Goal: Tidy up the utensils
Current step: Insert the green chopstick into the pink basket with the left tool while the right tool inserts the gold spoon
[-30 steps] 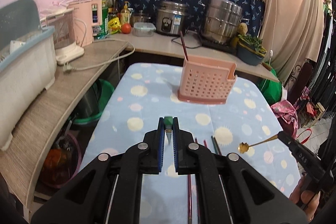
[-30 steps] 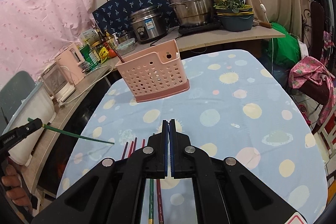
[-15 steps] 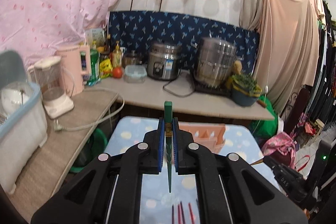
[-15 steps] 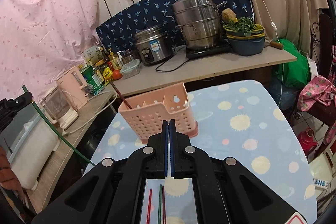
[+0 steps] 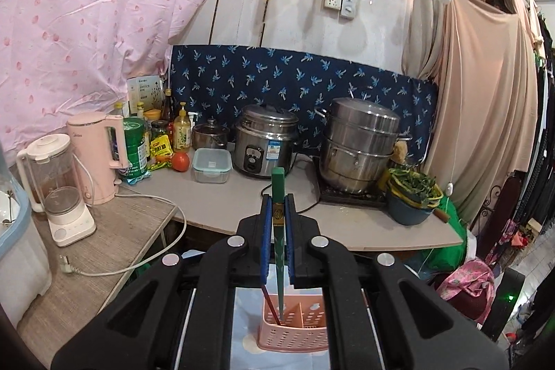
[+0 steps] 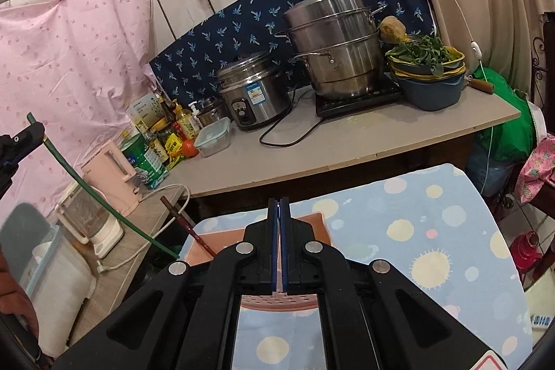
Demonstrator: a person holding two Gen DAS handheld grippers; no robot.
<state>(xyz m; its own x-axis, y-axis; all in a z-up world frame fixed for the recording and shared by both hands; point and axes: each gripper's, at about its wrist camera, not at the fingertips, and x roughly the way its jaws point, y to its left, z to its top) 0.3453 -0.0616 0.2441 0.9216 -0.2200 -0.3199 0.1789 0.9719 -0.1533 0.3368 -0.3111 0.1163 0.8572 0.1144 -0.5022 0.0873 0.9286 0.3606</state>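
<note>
One pink utensil basket [image 5: 295, 328] stands on the dotted bench [image 6: 433, 231], directly below the left gripper [image 5: 278, 217]. Left gripper is clamped on a green chopstick [image 5: 278, 248], long axis near vertical, tip over the basket's left compartment beside a red chopstick [image 5: 269, 300]. Right gripper [image 6: 278, 245] is closed, apparently empty, hovering over the basket.

Both views are evenly and fairly brightly lit by soft indoor light, with only faint shadows on the counter [image 5: 242, 196]. Mild glare sits on the steel steamer pot [image 6: 333, 44]. Fisheye bending curves the edges, dark vignettes fill the corners, and focus stays sharp without motion blur.
</note>
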